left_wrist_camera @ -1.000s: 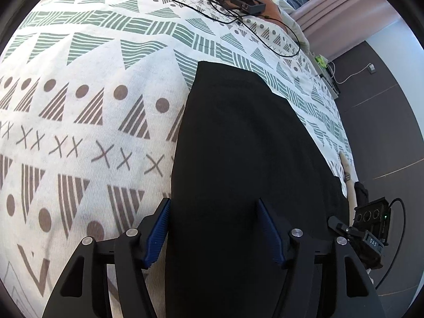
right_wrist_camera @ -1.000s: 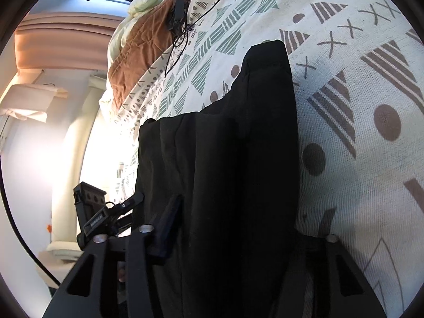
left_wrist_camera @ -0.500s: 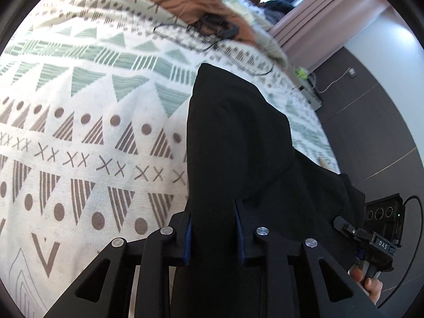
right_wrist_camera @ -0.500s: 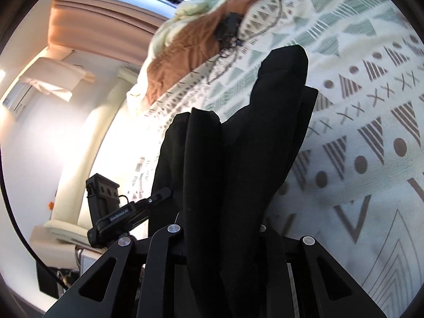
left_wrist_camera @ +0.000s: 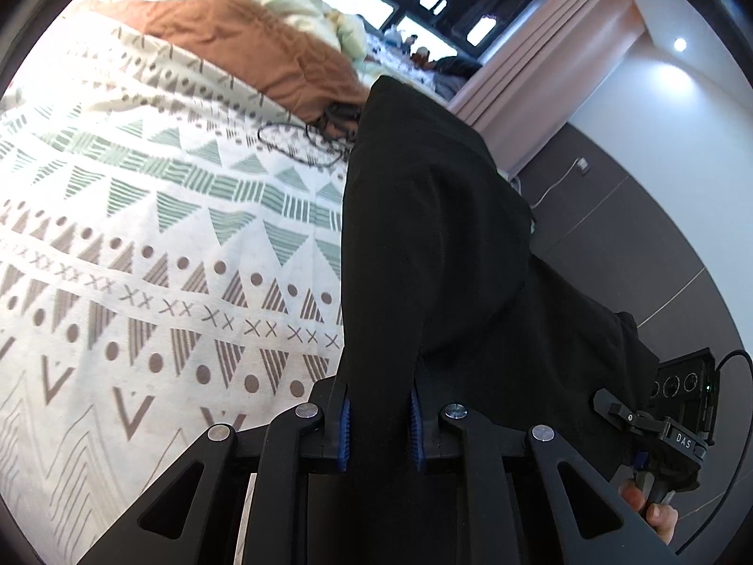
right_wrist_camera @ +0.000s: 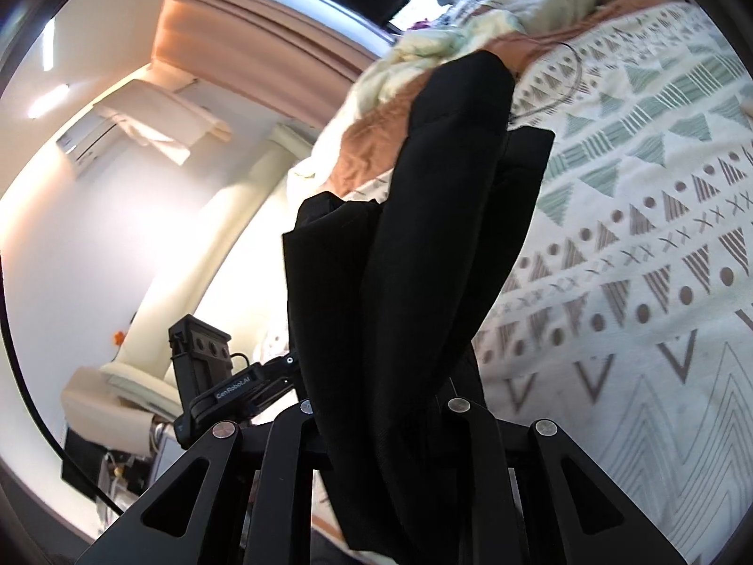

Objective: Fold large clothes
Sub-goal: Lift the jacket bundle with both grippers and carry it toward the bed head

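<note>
A long black garment [left_wrist_camera: 423, 235] stretches away from me over the patterned bedspread [left_wrist_camera: 141, 245]. My left gripper [left_wrist_camera: 379, 423] is shut on its near edge, the cloth pinched between the blue pads [left_wrist_camera: 344, 428]. My right gripper [right_wrist_camera: 381, 419] is shut on the same garment [right_wrist_camera: 423, 259], whose folds hide the fingertips. The near end hangs lifted off the bed between both grippers. The right gripper also shows at the lower right of the left wrist view [left_wrist_camera: 673, 433], and the left gripper at the lower left of the right wrist view [right_wrist_camera: 226, 386].
A brown blanket [left_wrist_camera: 244, 37] and a pale quilt [left_wrist_camera: 301, 4] lie at the head of the bed. A black cable [left_wrist_camera: 301, 141] lies on the bedspread beside the garment's far end. Pink curtains [left_wrist_camera: 541, 56] and a dark wall [left_wrist_camera: 635, 245] stand to the right.
Both grippers closed on the garment's near edge and lifted it. The views tilted up, so the garment now rises off the bed and the window and curtains came into sight.
</note>
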Motion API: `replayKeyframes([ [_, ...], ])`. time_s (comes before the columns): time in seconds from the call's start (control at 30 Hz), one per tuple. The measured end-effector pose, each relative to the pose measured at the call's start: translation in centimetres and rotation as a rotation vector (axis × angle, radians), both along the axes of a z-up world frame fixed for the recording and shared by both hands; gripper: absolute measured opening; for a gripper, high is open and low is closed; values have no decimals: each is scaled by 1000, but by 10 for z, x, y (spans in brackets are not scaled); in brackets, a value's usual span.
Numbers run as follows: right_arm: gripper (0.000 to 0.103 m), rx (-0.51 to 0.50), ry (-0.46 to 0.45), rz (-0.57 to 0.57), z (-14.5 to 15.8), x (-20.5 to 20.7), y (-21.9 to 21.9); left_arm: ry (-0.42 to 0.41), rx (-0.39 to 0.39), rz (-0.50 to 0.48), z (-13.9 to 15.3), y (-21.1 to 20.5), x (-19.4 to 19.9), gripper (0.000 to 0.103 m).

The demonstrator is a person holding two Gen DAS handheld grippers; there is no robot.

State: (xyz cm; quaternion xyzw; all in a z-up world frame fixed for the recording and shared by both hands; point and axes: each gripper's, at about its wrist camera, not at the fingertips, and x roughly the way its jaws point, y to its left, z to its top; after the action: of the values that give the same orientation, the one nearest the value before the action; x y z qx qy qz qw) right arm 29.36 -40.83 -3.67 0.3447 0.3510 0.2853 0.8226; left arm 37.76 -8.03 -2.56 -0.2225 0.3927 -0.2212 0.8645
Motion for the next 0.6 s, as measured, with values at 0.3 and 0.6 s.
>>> replayKeyframes([
  [0.3, 20, 15, -85, 94, 46, -26, 58, -110, -18, 62, 52, 53, -42, 18],
  [0.6, 20, 28, -151, 234, 80, -29, 163, -165, -20, 180, 89, 153, -80, 17],
])
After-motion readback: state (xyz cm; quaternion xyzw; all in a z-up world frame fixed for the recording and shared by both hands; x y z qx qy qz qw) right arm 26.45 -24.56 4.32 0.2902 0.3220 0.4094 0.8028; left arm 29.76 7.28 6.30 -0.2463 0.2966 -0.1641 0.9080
